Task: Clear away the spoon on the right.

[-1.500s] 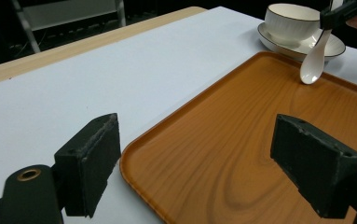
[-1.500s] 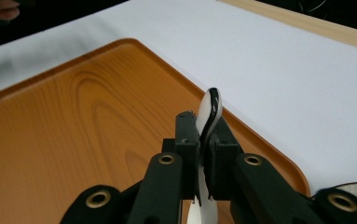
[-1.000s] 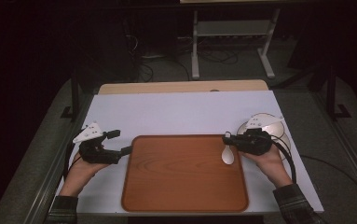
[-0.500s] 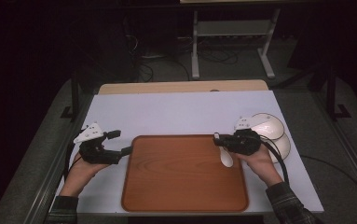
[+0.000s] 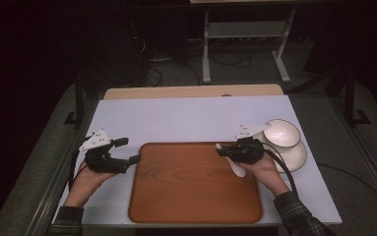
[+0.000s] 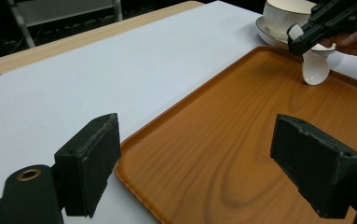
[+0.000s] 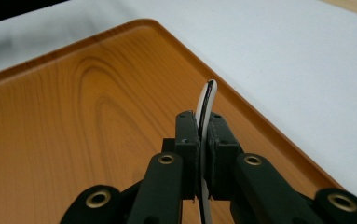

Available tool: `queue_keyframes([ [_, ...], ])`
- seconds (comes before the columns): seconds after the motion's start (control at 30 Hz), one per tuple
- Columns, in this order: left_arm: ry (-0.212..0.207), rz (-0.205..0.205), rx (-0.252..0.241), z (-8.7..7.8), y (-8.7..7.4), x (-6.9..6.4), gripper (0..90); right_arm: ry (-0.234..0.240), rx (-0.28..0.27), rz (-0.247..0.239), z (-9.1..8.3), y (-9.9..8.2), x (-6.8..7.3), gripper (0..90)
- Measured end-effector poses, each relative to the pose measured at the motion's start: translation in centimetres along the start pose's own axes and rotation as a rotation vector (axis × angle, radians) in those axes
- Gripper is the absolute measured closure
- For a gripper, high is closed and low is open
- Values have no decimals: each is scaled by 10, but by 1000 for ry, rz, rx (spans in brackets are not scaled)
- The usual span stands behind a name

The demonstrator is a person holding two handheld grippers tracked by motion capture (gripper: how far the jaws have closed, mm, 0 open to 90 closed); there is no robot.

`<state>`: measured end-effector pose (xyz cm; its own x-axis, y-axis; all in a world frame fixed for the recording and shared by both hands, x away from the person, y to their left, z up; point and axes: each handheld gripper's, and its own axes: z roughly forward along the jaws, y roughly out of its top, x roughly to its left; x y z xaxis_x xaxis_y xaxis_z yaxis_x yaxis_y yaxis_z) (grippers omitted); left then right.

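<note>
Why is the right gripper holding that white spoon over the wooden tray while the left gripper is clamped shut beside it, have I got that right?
Not quite. The left gripper is open: the left gripper view shows its jaws standing wide apart with nothing between them. The rest holds: the right gripper is shut on the white spoon over the wooden tray.

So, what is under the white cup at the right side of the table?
A white saucer lies under the cup; its rim shows at the near side. The saucer's middle is covered by the cup, and the right tool hides part of both.

Lab (dark): floor cables [image 5: 161, 73], metal stand [image 5: 245, 44].
</note>
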<state>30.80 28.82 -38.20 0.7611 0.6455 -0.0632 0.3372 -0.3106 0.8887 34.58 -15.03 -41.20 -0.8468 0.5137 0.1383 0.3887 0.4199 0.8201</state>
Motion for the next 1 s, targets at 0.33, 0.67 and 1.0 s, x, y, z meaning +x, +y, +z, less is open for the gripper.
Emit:
queue_keyframes([
  [0.33,-1,-1,3,1,0,0,154,27,52,-22,20,-3,3,842],
  [0.67,-2,-2,4,1,-1,0,154,43,77,-28,30,-6,2,807],
  [1.0,-3,-3,4,2,-1,0,154,75,107,-15,40,-10,-3,766],
])
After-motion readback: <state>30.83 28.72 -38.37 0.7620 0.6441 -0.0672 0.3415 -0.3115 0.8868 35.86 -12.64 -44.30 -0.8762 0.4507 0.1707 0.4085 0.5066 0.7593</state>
